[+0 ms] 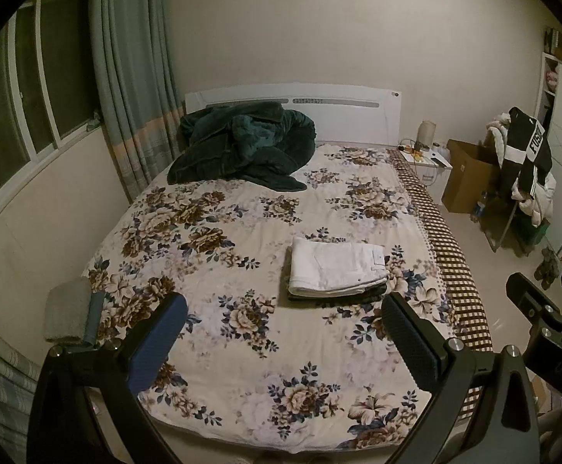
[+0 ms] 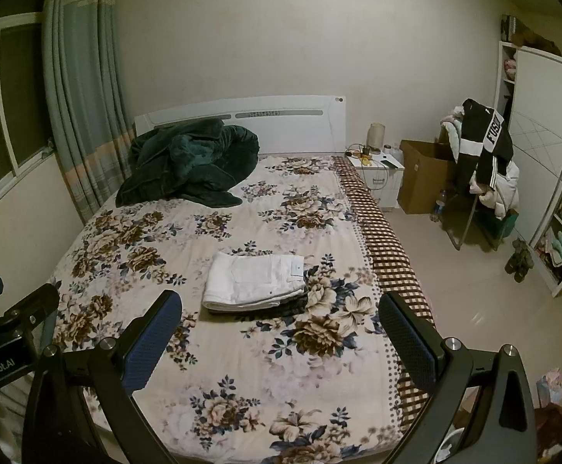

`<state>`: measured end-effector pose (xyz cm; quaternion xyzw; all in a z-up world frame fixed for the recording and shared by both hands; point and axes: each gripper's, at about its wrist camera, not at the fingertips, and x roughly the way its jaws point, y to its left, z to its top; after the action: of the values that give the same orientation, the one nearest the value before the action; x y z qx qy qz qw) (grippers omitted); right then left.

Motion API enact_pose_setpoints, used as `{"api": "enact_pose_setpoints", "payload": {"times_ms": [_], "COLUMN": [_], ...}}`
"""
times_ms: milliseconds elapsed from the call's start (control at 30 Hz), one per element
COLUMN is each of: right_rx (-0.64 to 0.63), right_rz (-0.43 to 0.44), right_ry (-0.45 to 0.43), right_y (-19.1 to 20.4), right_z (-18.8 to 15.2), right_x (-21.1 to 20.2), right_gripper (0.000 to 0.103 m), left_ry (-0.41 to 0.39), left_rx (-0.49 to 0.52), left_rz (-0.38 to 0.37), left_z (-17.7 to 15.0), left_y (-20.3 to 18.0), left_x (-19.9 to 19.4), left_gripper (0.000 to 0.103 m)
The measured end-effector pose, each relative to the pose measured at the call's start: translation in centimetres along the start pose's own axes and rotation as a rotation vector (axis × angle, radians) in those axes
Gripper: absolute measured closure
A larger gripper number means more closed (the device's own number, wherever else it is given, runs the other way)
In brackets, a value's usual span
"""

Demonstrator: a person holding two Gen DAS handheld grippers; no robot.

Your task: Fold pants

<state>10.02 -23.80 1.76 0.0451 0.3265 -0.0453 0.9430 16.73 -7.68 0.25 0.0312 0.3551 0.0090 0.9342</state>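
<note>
Both grippers hang above the foot of the bed point(image 1: 211, 208), and both are wide apart with nothing between the pads: the left gripper point(image 1: 284, 332) at six o'clock in its own view, the right gripper point(image 2: 281, 332) likewise. The white pants point(image 1: 337, 268) lie folded into a neat rectangle right of the bed's middle, stacked on a darker folded garment point(image 1: 358, 297) peeking out beneath. Long axis runs nine to three o'clock, folded edge toward nine, waistband with its small tag toward three. A dark green blanket point(image 1: 242, 147) sits crumpled at eleven o'clock by the headboard point(image 1: 342, 114).
</note>
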Motion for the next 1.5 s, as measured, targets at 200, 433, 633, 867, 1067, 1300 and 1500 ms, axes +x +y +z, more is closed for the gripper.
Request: {"api": "enact_pose_setpoints", "payload": {"times_ms": [200,433,633,867,1067,1300,1500], "right_rx": [0.0,0.001,0.001,0.004,0.008,0.006,0.008], "right_rz": [0.001,0.0,-0.003,-0.005,-0.007,-0.007,-0.007], "right_ry": [0.002,0.003,0.003,0.002,0.006,0.004,0.005], "right_y": [0.0,0.0,0.1,0.2,0.4,0.3,0.3], "right_z": [0.1,-0.1,-0.2,-0.4,-1.0,-1.0,-0.9], "right_x": [0.0,-0.2,-0.3,-0.6,-1.1,-1.2,-1.2], "right_gripper": [0.0,0.0,0.0,0.0,0.0,0.0,0.0], "left_ry": [0.004,0.002,0.002,0.0,0.004,0.016,0.009], "left_rx": [-0.001,0.0,0.0,0.002,0.009,-0.001,-0.003], "left_rz": [0.0,-0.001,-0.001,-0.001,0.006,0.004,0.009], "left_z": [-0.1,-0.1,-0.1,-0.2,-0.4,-0.8,-1.0], "left_y": [-0.2,-0.2,-0.2,-0.1,-1.0,-1.5,-1.6], "left_x": [0.0,0.0,0.1,0.1,-0.5,-0.8,-0.7], "left_gripper": [0.0,0.0,0.0,0.0,0.0,0.0,0.0]}}
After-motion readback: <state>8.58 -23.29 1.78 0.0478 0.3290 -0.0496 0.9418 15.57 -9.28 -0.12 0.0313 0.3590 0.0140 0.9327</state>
